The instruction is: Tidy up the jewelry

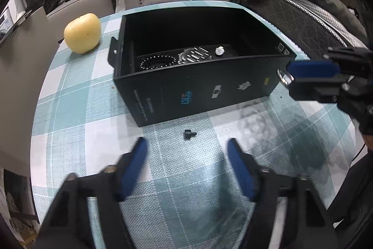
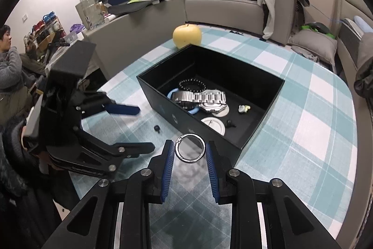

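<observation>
The right gripper (image 2: 189, 151) pinches a silver ring (image 2: 189, 148) between its blue pads, held up just before the near corner of the black box (image 2: 261, 132). The left gripper (image 1: 187, 146) hangs above the checked cloth (image 1: 177, 179) with its jaws wide and nothing between them. A small black stud (image 1: 189, 134) lies on the cloth just ahead of it, near the box's printed wall. Inside the box lie a steel watch (image 2: 207, 98), a bead bracelet (image 2: 192, 84), a blue band (image 2: 172, 93) and white discs (image 2: 213, 125). Past the box's far corner, a yellow apple (image 2: 187, 35) stands near the cloth's far edge.
</observation>
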`<state>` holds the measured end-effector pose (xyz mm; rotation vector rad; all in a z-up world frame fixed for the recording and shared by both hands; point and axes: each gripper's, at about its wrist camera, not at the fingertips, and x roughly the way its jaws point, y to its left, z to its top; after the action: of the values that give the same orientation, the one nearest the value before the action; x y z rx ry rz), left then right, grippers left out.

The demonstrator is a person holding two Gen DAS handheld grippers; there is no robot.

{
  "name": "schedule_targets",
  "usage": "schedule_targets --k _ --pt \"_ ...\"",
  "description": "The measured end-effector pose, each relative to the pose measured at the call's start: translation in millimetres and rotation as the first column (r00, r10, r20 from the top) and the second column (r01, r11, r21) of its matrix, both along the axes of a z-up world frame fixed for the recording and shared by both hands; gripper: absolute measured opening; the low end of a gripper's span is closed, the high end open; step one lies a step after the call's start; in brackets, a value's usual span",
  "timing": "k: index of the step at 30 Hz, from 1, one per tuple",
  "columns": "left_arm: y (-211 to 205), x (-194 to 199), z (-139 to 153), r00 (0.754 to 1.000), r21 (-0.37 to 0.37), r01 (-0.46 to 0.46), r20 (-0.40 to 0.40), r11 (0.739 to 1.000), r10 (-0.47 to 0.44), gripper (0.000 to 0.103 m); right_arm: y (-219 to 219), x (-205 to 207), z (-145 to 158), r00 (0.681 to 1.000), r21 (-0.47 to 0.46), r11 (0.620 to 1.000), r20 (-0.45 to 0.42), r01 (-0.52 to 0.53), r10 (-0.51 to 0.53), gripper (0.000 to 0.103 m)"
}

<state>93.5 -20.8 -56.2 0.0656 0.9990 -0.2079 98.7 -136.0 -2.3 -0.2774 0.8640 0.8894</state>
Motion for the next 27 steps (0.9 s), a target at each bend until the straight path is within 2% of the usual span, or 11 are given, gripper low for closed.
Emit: schedule_targets --k 4,6,11,15,19,22,27 --pt "-4 4 -4 1.000 0.007 0.007 -0.013 1.000 -0.007 0.042 -2 0 2 1.000 0.003 1.000 0.004 -0.008 0.008 0.026" --pt "-6 4 -5 1.000 0.023 0.006 -0.007 1.000 -0.006 0.033 -3 -2 2 1.000 0.003 1.000 0.004 -0.013 0.013 0.026" --pt "-10 8 -4 1.000 0.030 0.001 -0.008 1.000 -0.001 0.031 -8 -2 3 1.000 0.010 1.000 0.006 -0.011 0.011 0.026" --pt "-11 8 -4 1.000 0.031 0.012 -0.003 0.999 -0.012 0.022 -11 -2 4 1.000 0.015 1.000 0.009 -0.007 0.007 0.026" --pt "-13 8 -4 1.000 0.031 0.021 -0.001 0.999 -0.021 0.020 -12 -2 6 1.000 0.018 1.000 0.012 0.000 0.000 0.026" --pt "-14 7 -3 0.999 0.028 0.037 0.002 0.999 -0.037 0.007 -11 -2 6 1.000 0.015 1.000 0.015 0.002 -0.002 0.026" --pt "-13 4 -3 0.999 0.040 0.044 0.007 0.998 -0.044 0.007 -8 -1 5 1.000 0.011 1.000 0.016 0.001 -0.001 0.026"
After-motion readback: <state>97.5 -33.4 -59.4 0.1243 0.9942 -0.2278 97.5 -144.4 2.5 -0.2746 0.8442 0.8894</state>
